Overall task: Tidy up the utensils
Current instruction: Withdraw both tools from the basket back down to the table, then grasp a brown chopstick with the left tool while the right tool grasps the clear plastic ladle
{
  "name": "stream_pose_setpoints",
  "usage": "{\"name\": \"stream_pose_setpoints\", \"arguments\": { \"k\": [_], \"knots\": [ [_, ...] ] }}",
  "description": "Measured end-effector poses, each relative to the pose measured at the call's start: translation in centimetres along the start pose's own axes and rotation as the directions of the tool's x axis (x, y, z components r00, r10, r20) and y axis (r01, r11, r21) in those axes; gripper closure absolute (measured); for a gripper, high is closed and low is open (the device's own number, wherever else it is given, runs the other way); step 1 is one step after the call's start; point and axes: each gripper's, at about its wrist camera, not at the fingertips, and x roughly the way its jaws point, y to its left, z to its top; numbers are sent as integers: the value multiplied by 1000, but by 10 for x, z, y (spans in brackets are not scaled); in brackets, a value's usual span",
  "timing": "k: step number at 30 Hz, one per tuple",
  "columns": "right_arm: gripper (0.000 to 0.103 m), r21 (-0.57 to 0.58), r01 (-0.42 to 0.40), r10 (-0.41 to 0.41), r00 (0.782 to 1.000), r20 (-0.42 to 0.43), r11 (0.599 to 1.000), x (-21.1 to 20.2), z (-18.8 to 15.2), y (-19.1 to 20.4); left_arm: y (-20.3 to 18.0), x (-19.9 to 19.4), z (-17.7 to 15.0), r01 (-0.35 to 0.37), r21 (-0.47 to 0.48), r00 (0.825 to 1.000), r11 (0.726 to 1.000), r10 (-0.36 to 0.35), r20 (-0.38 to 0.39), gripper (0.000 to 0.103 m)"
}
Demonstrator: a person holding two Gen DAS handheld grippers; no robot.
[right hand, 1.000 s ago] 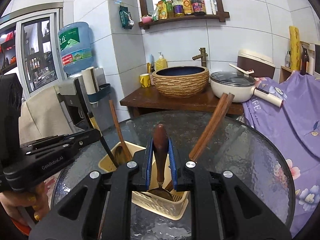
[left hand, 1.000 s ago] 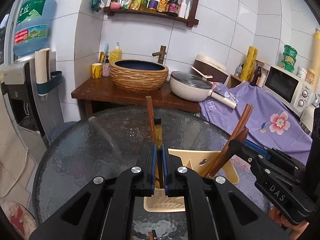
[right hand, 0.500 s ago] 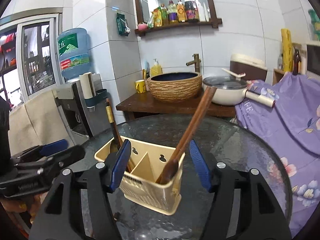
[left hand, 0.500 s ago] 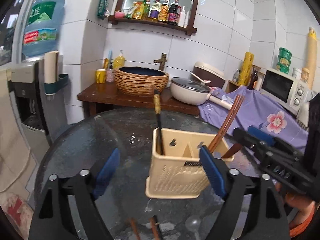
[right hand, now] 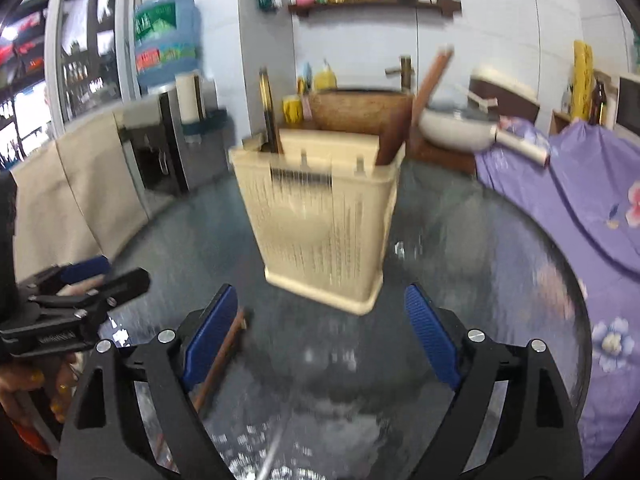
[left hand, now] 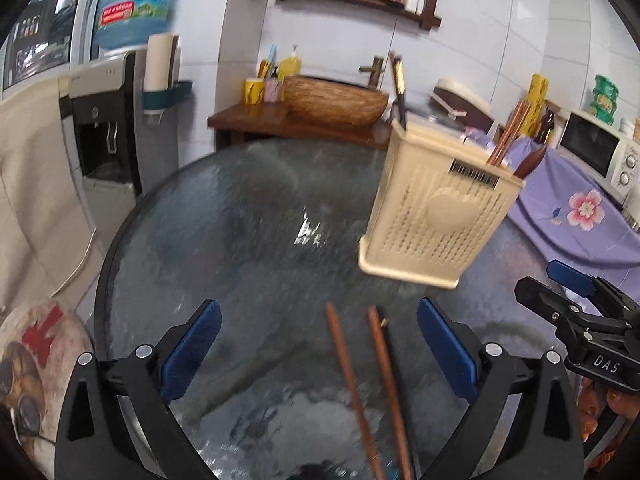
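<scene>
Both grippers just spread wide, empty; caddy mid-table, edges clear.

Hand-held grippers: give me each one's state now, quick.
Left hand-held gripper: open, holding nothing, jaws just opened.
Right hand-held gripper: open, holding nothing, jaws just opened.

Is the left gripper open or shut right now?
Open. The left gripper has its blue pads spread wide, just opened; chopsticks lie untouched on the table between them.
</scene>
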Motion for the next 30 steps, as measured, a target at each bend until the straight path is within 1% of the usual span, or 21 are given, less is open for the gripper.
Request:
{"name": "stream_pose_setpoints", "arguments": {
  "k": [3,5,7,12,15,18,20,22,27,30],
  "knots": [
    [18,13,-5,6,997,-74,1000,12,-23,2,10,3,-16,-19,-22,999,1000,19,-42,6],
    [18,22,-6,8,994,-106,1000,17,-35,3,15,4,-23,-30,-30,998,999,28,-57,6],
    [18,34,-3,7,990,-139,999,23,-47,3,19,5,-29,-55,-36,997,998,53,-64,6],
    [19,39,9,-2,985,-172,999,28,-63,5,23,8,-45,-63,-31,993,998,59,-100,7],
    [25,16,14,-10,982,-187,1000,32,-67,10,20,9,-52,-54,-16,992,998,52,-114,8],
    [29,3,16,-15,978,-208,1000,37,-71,14,15,10,-55,-50,13,991,999,51,-120,15],
    [31,7,18,-16,975,-221,1000,42,-73,14,13,13,-55,-35,14,990,999,37,-138,29],
    [33,8,23,-21,972,-234,1000,48,-73,15,11,16,-57,-18,12,987,1000,20,-157,36],
    [41,6,34,-32,967,-254,999,56,-70,15,6,19,-58,4,10,985,1000,-2,-173,45],
    [42,-2,41,-40,961,-273,999,61,-66,16,-1,23,-56,19,25,983,1000,-14,-185,48]
  ]
}}
